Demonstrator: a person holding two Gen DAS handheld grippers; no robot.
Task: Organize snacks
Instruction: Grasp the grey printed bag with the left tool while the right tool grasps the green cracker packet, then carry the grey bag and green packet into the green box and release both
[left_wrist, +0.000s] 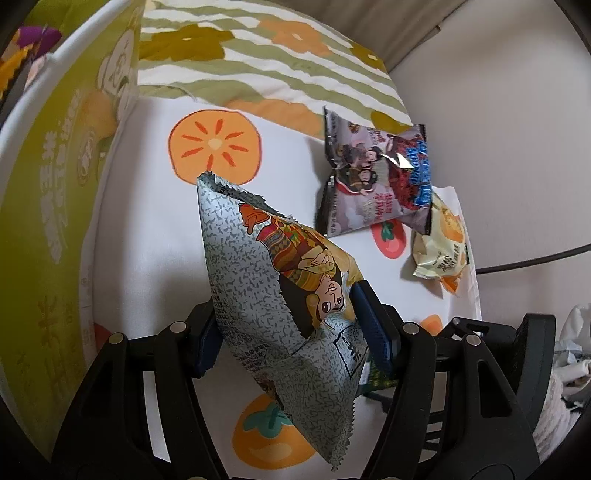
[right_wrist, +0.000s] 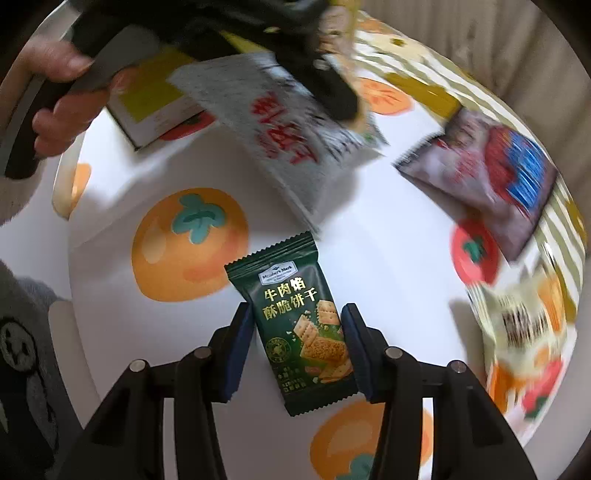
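**Two packets in hand, two left on the cloth**

The left gripper (left_wrist: 291, 328) is clamped on the grey packet (left_wrist: 273, 280), pads pinching it across its lower half, and holds it up off the worktop (left_wrist: 147, 229). The right gripper (right_wrist: 297, 350) brackets the green packet (right_wrist: 299, 325): both pads appear to touch its edges, so it looks gripped, though the right wrist view cannot show whether it is lifted or lying on the fruit-print cloth (right_wrist: 388, 258).

Both are light, air-puffed foil pouches. They will crumple and slip rather than resist, and the crackers in the green one could break under a hard squeeze. The flat crimped seams, or a gentle pinch across the middle, look like the safest holds.

A green box (left_wrist: 55, 166) stands at the left, probably where the snacks go. A purple packet (left_wrist: 373, 177) and a yellow packet (left_wrist: 439, 247) lie well apart from the grippers near the far edge, the yellow one close to dropping off. In the right wrist view the left gripper and its packet hang just above the green packet, so the two could collide.
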